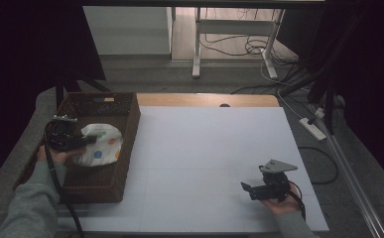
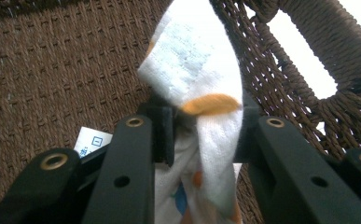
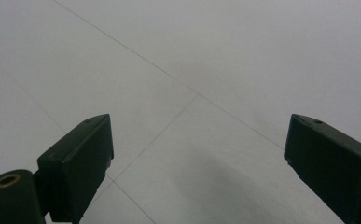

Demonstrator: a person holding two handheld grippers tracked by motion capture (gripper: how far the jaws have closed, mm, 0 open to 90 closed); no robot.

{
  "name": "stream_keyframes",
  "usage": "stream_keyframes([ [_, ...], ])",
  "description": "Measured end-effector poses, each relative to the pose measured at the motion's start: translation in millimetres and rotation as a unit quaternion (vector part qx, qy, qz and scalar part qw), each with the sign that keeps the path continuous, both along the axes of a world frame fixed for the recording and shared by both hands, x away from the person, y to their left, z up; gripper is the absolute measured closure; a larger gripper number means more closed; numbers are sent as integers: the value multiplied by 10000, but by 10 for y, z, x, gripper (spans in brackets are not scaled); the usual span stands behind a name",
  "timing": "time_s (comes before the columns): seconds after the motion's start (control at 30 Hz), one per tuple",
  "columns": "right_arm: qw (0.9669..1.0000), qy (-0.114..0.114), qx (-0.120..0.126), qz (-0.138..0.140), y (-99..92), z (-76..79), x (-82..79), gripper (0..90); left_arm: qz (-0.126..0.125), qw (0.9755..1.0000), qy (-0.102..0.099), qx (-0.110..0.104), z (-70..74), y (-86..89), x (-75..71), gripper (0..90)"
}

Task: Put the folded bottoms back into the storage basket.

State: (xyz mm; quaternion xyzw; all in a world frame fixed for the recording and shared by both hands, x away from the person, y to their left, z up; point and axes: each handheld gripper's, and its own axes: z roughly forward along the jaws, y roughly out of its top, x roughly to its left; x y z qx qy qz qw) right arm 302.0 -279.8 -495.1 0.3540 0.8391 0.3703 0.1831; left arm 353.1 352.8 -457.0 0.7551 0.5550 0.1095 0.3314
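Left of frame in the high view: left tongs [image 1: 86,141] are sitting inside the dark brown woven wicker basket [image 1: 126,148], with their tips at the near edge of the white cloth with coloured polka dots [image 1: 101,145]; the cloth is lying bunched on the basket floor, toward the basket's right wall.

Left gripper view: a fold of the spotted cloth [image 2: 201,79] is standing up between the two black jaws, an orange dot right at the pinch; the pads appear to be pressing on the fabric from both sides, so these tongs are gripping the cloth; a small white label [image 2: 93,141] is showing at lower left against the weave.

Lower right of the high view: right tongs [image 1: 247,189] are resting low over the white worktop [image 1: 204,144], well apart from the basket; in the right gripper view [image 3: 199,163] the jaws are standing wide open with nothing between them.

Step in hand, as I'm reading it: the cloth is being set down in, or taken up from, the basket; which way I cannot tell.

Next move is calling for either a clean release with the jaws drawing back clear of the folds, or a straight lift clearing the basket's right wall; snagging on the weave is the risk.
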Motion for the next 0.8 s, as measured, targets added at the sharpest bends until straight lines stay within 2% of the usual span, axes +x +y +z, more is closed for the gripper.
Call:
stream_keyframes([
  [0.2,10000,-2,6,-2,-1,2,-3,81,-23,10000,-31,65,9,-4,-3,655],
  [0.23,10000,-3,4,-2,0,1,-3,81,-26,9999,-54,106,11,-6,-2,624],
  [0.37,10000,-2,2,6,1,0,-2,81,161,9993,-169,275,46,-14,-16,375],
  [0.47,10000,-3,-11,5,1,1,-4,81,261,9989,-293,274,86,-3,-53,317],
  [0.63,10000,-3,-10,-1,2,1,-4,81,243,9985,-439,225,144,3,-130,311],
  [0.8,10000,-1,-15,-4,4,0,-3,81,226,9985,-502,67,174,10,-198,311],
])
